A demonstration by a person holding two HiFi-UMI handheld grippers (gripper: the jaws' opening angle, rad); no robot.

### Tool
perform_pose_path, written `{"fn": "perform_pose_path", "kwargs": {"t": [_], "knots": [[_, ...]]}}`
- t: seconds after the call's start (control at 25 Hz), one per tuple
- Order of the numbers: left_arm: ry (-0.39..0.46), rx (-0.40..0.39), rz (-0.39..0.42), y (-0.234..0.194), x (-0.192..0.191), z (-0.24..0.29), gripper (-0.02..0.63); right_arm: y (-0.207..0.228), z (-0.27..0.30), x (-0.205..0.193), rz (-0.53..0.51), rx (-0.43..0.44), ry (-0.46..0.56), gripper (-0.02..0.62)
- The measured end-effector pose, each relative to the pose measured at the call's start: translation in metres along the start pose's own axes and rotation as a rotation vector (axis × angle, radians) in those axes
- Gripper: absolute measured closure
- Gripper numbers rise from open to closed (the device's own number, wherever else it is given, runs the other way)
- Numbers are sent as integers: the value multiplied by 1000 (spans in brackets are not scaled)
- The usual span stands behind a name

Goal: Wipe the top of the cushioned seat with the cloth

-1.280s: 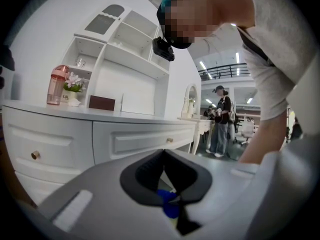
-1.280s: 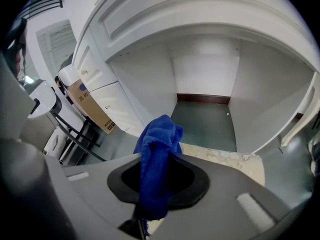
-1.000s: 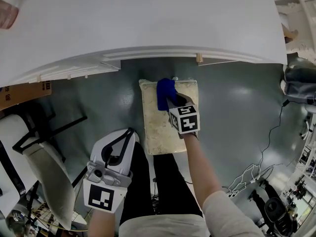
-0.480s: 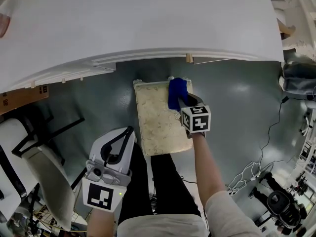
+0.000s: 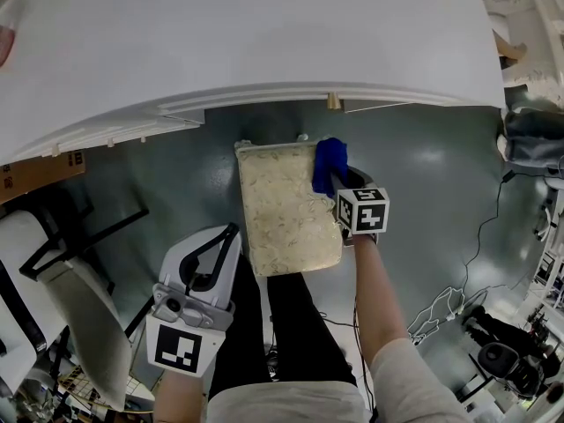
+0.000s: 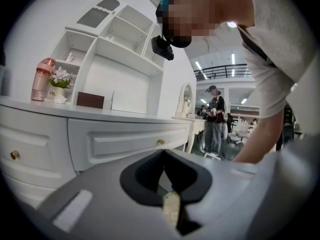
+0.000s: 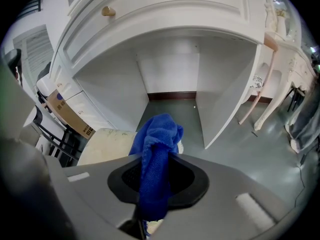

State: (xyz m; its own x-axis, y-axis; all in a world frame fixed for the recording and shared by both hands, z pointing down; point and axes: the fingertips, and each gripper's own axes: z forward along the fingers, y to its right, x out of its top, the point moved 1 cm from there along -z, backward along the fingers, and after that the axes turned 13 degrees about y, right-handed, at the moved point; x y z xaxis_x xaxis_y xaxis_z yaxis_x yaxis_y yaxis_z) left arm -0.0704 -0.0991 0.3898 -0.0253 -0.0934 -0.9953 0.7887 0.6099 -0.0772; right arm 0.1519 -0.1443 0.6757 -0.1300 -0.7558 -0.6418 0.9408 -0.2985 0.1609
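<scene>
- Head view showing blue terry cloth (image 5: pixel 328 164) sitting at far right edge of cream patterned cushioned seat (image 5: pixel 280 208), just in front of white dresser (image 5: pixel 264 42).
- Right gripper (image 5: pixel 338 183) clamping bunched cloth between its jaws, apparently touching the seat top.
- Left gripper (image 5: pixel 208 258) hanging idle near lap, jaws closed together, gripping nothing.
- Risking stroke running off right rim: cloth partly overhanging, losing contact.
- Risking cloth creeping out of jaws under drag; narrow bunch probably leaving unwiped strips.
</scene>
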Motion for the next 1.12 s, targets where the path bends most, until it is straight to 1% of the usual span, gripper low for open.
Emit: {"fn": "perform_pose_path", "kwargs": {"t": [0.28, 0.6, 0.84, 1.12], "knots": [[2, -12, 5, 4, 0, 0, 606, -3, -6, -9, 21, 6, 6, 532], [6, -27, 3, 5, 1, -1, 606, -9, -28, -37, 31, 12, -8, 534], [9, -36, 6, 5, 3, -5, 606, -14, -40, -54, 18, 23, -26, 534], [11, -31, 0, 1, 2, -16, 606, -24, -36, -50, -48, 25, -61, 534]]}}
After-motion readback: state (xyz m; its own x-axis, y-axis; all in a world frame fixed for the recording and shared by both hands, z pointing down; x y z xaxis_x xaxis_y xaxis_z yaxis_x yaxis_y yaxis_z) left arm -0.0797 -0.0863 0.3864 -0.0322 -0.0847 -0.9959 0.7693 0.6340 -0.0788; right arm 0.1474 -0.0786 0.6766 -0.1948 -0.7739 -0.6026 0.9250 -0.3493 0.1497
